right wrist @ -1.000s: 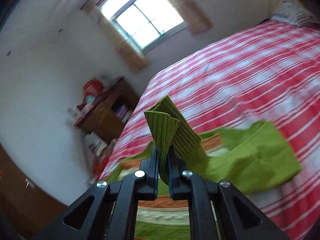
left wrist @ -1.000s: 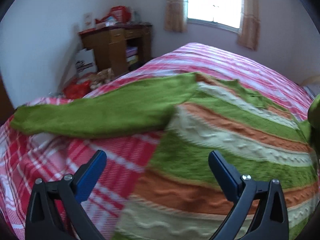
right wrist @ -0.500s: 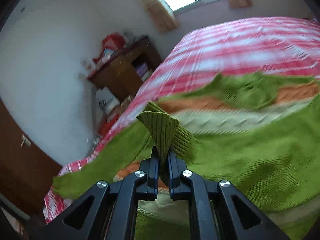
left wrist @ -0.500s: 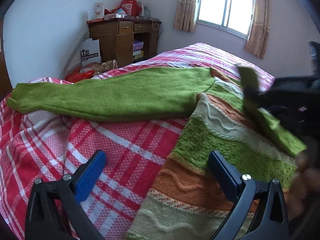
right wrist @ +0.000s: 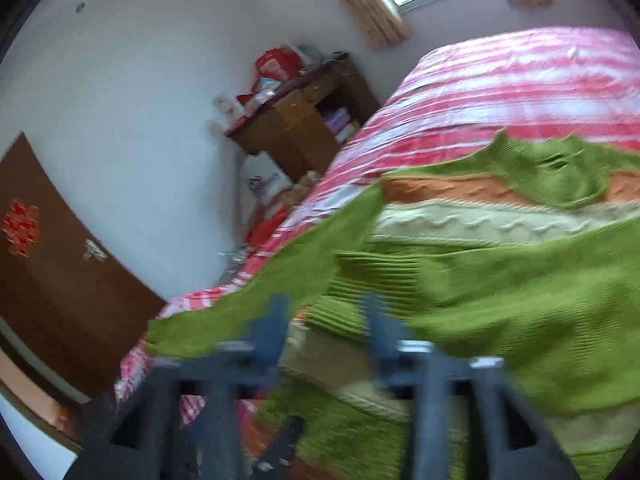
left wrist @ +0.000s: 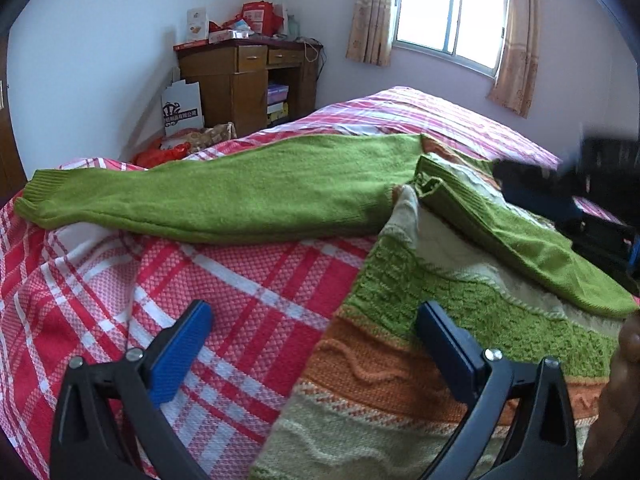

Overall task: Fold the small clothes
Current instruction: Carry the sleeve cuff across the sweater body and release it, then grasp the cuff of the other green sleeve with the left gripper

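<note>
A knit sweater (left wrist: pixel 400 364) with green, orange and cream stripes lies flat on the red plaid bed (left wrist: pixel 120 288). Its one green sleeve (left wrist: pixel 224 192) stretches out to the left. The other sleeve (left wrist: pixel 500 232) is laid across the body, with its ribbed cuff (left wrist: pixel 436 176) near the armpit. My left gripper (left wrist: pixel 312 312) hovers open over the sweater's left edge and holds nothing. My right gripper (right wrist: pixel 324 312), blurred, has its jaws opening. The cuff (right wrist: pixel 360 280) lies just beyond its tips, and the pads do not press on it.
A wooden desk (left wrist: pixel 248 76) piled with boxes stands by the far wall, and a white bag (left wrist: pixel 182 106) and red bags sit on the floor beside it. A brown door (right wrist: pixel 60 280) is at the left. A hand (left wrist: pixel 624 360) shows at the right edge.
My right gripper carried the green sleeve down and across the sweater's body, and its jaws have parted off the cuff. The left gripper has stayed in place.
</note>
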Tool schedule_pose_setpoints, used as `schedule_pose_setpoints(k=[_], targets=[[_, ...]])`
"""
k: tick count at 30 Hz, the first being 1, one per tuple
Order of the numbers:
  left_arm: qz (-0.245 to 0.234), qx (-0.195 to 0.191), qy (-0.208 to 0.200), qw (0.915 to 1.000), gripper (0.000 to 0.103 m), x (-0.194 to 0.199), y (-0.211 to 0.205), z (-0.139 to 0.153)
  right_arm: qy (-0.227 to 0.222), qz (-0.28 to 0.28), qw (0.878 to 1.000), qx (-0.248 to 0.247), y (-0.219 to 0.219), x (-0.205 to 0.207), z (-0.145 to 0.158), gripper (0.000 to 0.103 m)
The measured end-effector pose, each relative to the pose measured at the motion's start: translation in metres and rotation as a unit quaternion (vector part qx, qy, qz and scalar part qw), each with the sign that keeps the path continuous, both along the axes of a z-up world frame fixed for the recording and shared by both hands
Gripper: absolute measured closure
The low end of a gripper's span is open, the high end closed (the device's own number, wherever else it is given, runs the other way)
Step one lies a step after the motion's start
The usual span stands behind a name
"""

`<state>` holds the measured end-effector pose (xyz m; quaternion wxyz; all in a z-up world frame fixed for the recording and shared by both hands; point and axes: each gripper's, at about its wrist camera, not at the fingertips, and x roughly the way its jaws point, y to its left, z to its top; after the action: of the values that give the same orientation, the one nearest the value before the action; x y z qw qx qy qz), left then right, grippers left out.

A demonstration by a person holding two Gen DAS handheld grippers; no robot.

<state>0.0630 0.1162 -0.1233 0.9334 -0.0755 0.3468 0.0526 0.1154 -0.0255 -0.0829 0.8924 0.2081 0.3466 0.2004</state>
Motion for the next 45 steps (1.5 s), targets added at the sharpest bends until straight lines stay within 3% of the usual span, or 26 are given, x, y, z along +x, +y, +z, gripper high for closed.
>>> schedule_pose_setpoints(k=[3,6,9,13,16,18,22,26,29,33,40,42,45], targets=[[0.001,0.001,-0.001,1.0,0.0,0.0,-0.001,0.0,0.022,-0.015,0.999,-0.018,-0.002,0.003,-0.012,0.09],[0.002,0.007,0.003,1.0,0.0,0.001,-0.002,-0.001,0.07,0.012,0.997,0.0,0.011,0.015,-0.041,0.089],[0.002,0.008,0.003,1.0,0.0,0.001,-0.004,-0.001,0.05,0.016,0.999,-0.012,0.022,0.02,-0.045,0.089],[0.002,0.003,0.0,1.0,0.0,0.001,-0.004,-0.002,0.051,0.014,0.999,-0.013,0.008,0.014,-0.025,0.089],[0.002,0.006,0.001,1.0,0.0,0.001,-0.003,-0.002,-0.01,-0.034,0.999,-0.037,-0.031,-0.012,0.007,0.089],[0.002,0.006,0.001,1.0,0.0,0.001,-0.004,-0.003,-0.022,-0.077,0.994,-0.07,-0.059,-0.025,0.02,0.089],[0.003,0.006,0.001,1.0,0.0,0.001,-0.004,-0.002,0.005,-0.169,0.975,-0.146,-0.136,-0.051,0.024,0.09],[0.003,0.007,0.001,1.0,0.0,0.001,-0.004,-0.002,0.033,-0.214,0.953,-0.213,-0.188,-0.078,0.006,0.09],[0.003,0.008,0.002,1.0,0.0,0.001,-0.004,-0.002,0.076,-0.228,0.954,-0.181,-0.219,-0.092,-0.026,0.089],[0.005,0.01,0.006,0.9999,0.0,0.001,-0.005,-0.003,0.059,-0.233,0.96,-0.142,-0.231,-0.095,-0.029,0.089],[0.012,-0.008,0.052,0.9985,0.0,0.007,0.006,0.006,0.05,-0.234,0.96,-0.143,-0.221,-0.097,-0.028,0.089],[0.032,-0.037,0.045,0.9978,0.002,0.002,0.024,0.019,0.048,-0.233,0.962,-0.132,-0.225,-0.098,-0.028,0.089],[0.122,-0.054,-0.009,0.991,0.001,-0.014,0.078,0.054,0.045,-0.232,0.966,-0.11,-0.23,-0.102,-0.029,0.089]])
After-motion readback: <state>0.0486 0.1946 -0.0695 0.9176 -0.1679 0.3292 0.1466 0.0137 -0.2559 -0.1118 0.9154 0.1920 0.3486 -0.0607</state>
